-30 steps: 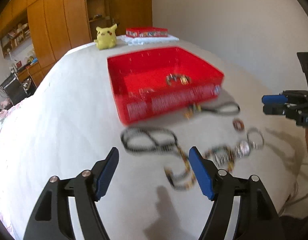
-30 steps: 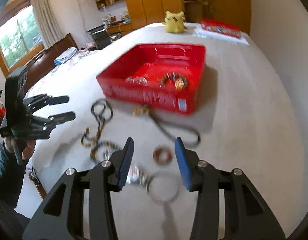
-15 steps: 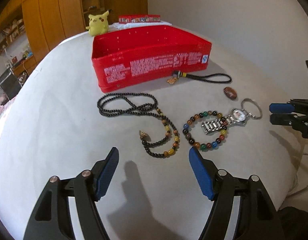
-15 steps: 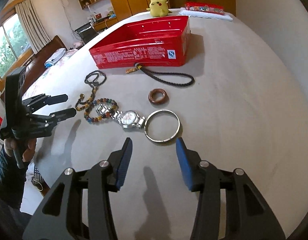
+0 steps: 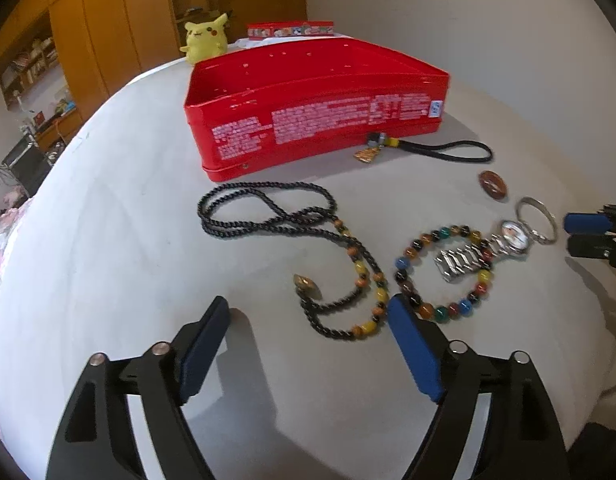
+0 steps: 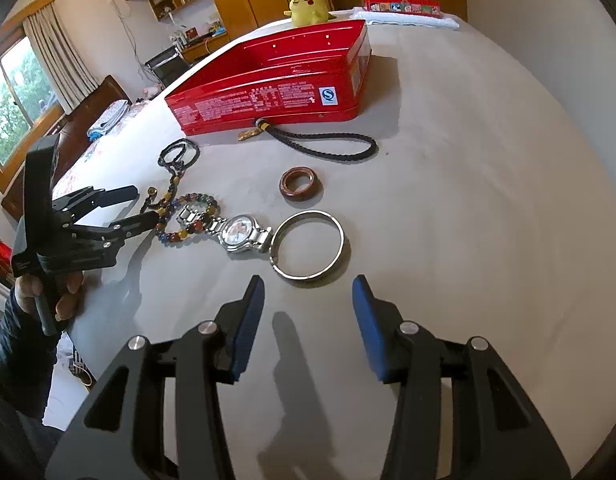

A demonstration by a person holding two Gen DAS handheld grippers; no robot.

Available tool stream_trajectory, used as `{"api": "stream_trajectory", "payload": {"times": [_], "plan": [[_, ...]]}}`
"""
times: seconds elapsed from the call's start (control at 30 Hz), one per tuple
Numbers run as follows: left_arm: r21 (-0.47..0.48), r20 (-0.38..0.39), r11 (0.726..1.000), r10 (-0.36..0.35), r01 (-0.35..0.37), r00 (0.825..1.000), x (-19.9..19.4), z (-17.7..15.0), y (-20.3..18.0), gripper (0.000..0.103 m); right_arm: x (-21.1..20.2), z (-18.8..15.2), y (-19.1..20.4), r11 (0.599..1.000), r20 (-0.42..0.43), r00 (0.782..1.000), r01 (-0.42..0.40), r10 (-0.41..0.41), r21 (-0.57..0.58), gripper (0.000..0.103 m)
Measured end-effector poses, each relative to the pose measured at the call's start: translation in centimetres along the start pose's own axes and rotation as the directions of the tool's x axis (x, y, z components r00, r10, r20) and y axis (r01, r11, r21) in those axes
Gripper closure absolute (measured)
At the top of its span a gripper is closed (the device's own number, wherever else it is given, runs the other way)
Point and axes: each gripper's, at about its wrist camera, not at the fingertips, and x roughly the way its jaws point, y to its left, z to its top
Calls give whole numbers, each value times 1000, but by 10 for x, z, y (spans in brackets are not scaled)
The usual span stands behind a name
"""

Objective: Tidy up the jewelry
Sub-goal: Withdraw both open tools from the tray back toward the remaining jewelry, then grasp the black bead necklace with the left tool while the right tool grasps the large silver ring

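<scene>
A red tin tray (image 5: 308, 120) (image 6: 268, 96) stands on the white table. In front of it lie a black bead necklace (image 5: 268, 216) (image 6: 176, 160), a coloured bead bracelet (image 5: 439, 272) (image 6: 188, 220), a steel watch (image 5: 487, 244) (image 6: 236, 232), a silver bangle (image 5: 535, 220) (image 6: 308, 244), a brown ring (image 5: 492, 185) (image 6: 301, 184) and a black cord charm (image 5: 427, 150) (image 6: 319, 144). My left gripper (image 5: 308, 316) (image 6: 142, 204) is open and empty, low over the necklace's end. My right gripper (image 6: 308, 292) (image 5: 583, 236) is open and empty, just short of the bangle.
A yellow plush toy (image 5: 206, 36) (image 6: 308, 2) and a flat red box on a white cloth (image 5: 290, 30) (image 6: 401, 4) sit at the table's far side. Wooden cupboards line the back wall. The table edge drops off at my left hand (image 6: 40, 292).
Both grippers have dropped lower and come closer to the jewelry. The tray's inside has gone out of sight behind its front wall. Both stay open.
</scene>
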Motion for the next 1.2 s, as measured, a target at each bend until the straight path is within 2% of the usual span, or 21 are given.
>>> {"api": "stream_trajectory", "payload": {"times": [0.2, 0.43, 0.53, 0.63, 0.73, 0.8, 1.03, 1.1, 1.2], "plan": [[-34, -15, 997, 75, -75, 997, 13, 18, 18, 14, 2, 3, -5, 1000, 1, 1000, -5, 5, 8, 57], [31, -6, 989, 144, -144, 990, 32, 47, 34, 14, 1, 4, -5, 1000, 0, 1000, -2, 2, 8, 55], [44, -13, 991, 126, -125, 992, 41, 53, 38, 14, 3, 2, -4, 1000, -4, 1000, 0, 0, 6, 50], [29, -18, 994, 105, -105, 994, 45, 55, 43, 14, 6, 2, 2, 1000, -4, 1000, 5, -6, -20, 40], [-13, -23, 996, 89, -89, 996, 46, 54, 46, 18, 13, 4, 10, 996, 2, 999, 50, -50, -70, 39], [-33, -22, 998, 60, -61, 998, 45, 53, 47, 33, 17, 7, 13, 993, 8, 997, 75, -74, -93, 39], [-29, -6, 999, 41, -41, 999, 41, 53, 37, 72, 28, 12, 20, 979, 21, 992, 124, -122, -165, 38], [-36, -5, 999, 35, -36, 999, 40, 53, 37, 87, 30, 12, 21, 975, 23, 991, 132, -130, -177, 38], [-59, -4, 998, 28, -28, 1000, 38, 52, 41, 92, 31, 12, 23, 968, 28, 989, 147, -144, -201, 45]]}}
